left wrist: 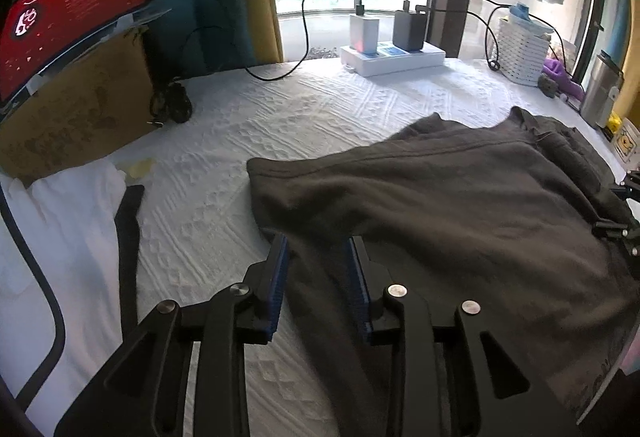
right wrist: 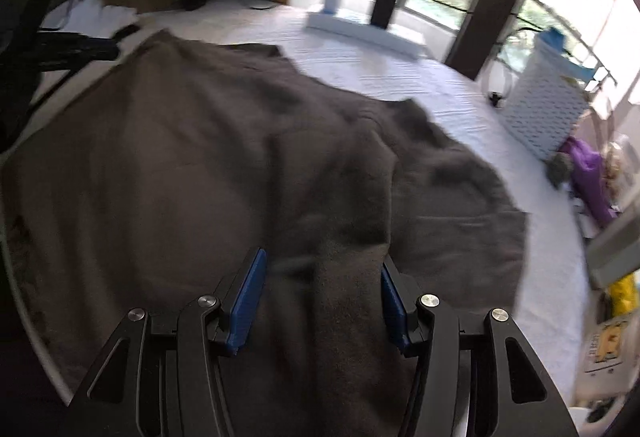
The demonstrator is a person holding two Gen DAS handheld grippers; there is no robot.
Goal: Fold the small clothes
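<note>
A dark brown-grey knit garment (left wrist: pixel 440 205) lies spread on the white textured cover (left wrist: pixel 280 125). My left gripper (left wrist: pixel 316 257) hovers at its near left edge with the jaws a little apart. The cloth's edge runs between the blue pads (left wrist: pixel 280 269), which do not press on it. In the right wrist view the garment (right wrist: pixel 200 157) fills the middle, blurred by motion. My right gripper (right wrist: pixel 322 277) stands open over it, with a raised fold of cloth between its fingers. Part of the right gripper shows as black pieces at the garment's right edge (left wrist: pixel 624 205).
A white garment with black trim (left wrist: pixel 72 229) lies at the left, beside a cardboard box (left wrist: pixel 72 109) bearing a red-lit screen (left wrist: pixel 68 9). At the back stand a power strip with chargers (left wrist: pixel 392 55), a white basket (left wrist: pixel 520 49) and a steel tumbler (left wrist: pixel 600 93).
</note>
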